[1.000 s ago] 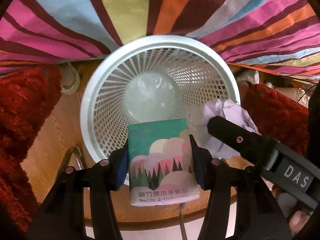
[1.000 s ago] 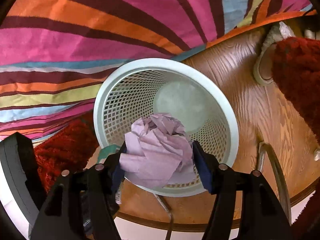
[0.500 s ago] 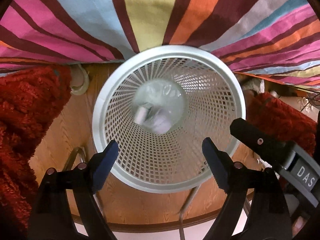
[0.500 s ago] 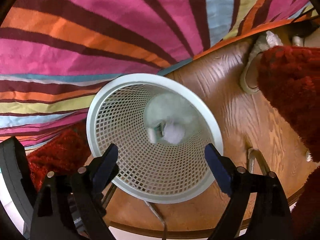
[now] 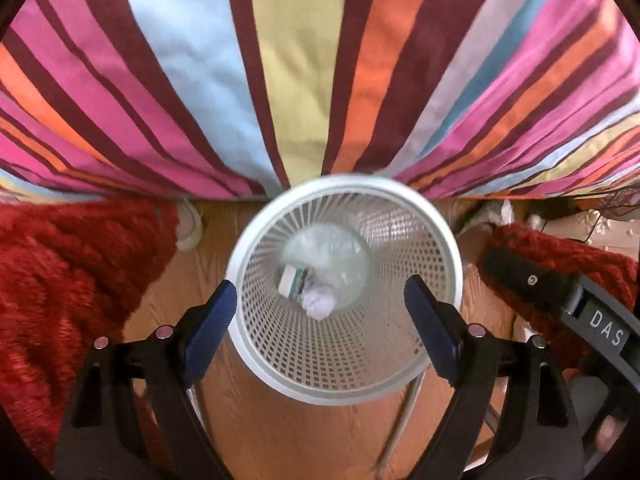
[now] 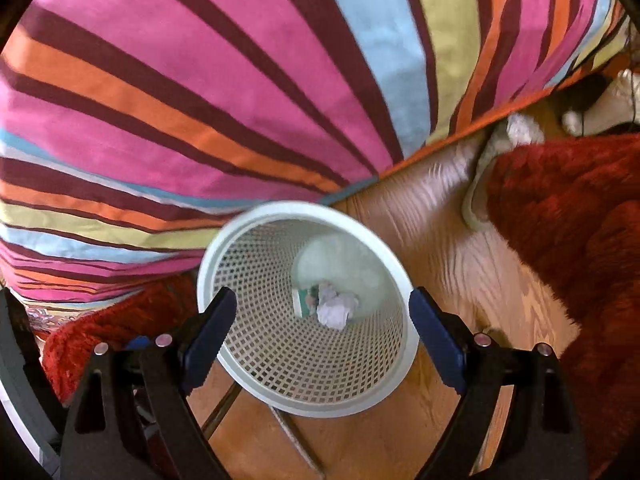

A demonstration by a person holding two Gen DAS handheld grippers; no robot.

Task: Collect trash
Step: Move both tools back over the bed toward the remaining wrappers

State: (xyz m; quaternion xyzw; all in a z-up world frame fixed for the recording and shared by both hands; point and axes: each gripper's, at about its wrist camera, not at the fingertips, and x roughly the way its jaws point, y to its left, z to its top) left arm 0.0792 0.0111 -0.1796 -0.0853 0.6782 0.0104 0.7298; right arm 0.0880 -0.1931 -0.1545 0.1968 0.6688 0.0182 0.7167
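Observation:
A white mesh waste basket (image 5: 448,240) (image 6: 404,292) stands on the wooden floor below both grippers. At its bottom lie a green tissue pack (image 5: 291,279) (image 6: 302,300) and a crumpled pale purple paper ball (image 5: 320,302) (image 6: 338,309), side by side. My left gripper (image 5: 320,328) hangs open high above the basket with nothing between its blue pads. My right gripper (image 6: 322,334) is likewise open and empty above the basket. Its dark body, marked DAS (image 5: 604,324), shows at the right edge of the left wrist view.
A striped bedspread (image 5: 304,72) (image 6: 224,92) fills the area behind the basket. Red shaggy rugs (image 5: 68,280) (image 6: 572,240) lie on either side. A slipper (image 6: 480,196) rests on the wooden floor (image 6: 448,248) by the right rug.
Both grippers opened and dropped the tissue pack and the paper ball into the basket. Both then rose, so the basket looks smaller and lower in each view.

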